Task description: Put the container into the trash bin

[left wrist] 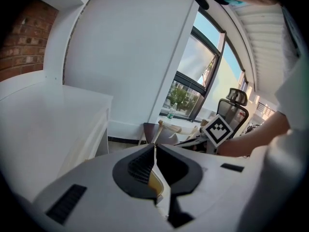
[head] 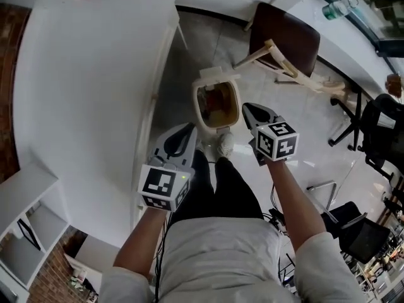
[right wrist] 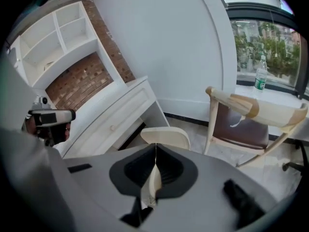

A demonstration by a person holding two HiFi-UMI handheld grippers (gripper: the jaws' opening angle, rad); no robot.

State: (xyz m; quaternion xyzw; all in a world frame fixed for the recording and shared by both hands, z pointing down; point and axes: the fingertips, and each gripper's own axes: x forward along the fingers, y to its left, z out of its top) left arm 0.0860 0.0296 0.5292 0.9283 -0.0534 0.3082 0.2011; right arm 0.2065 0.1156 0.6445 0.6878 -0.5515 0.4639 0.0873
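both the left gripper and the right gripper have their jaws pressed together on nothing, and they hang either side of the open trash bin on the floor, its lid tipped back. a brown-yellow thing lies inside the bin (probably the container, though too small to be sure). judged so, the drop looks done; the next move calls only for drawing both grippers back, perhaps closing the lid.

An office: white desk, black swivel chair, open wall shelves against brick, wide windows.
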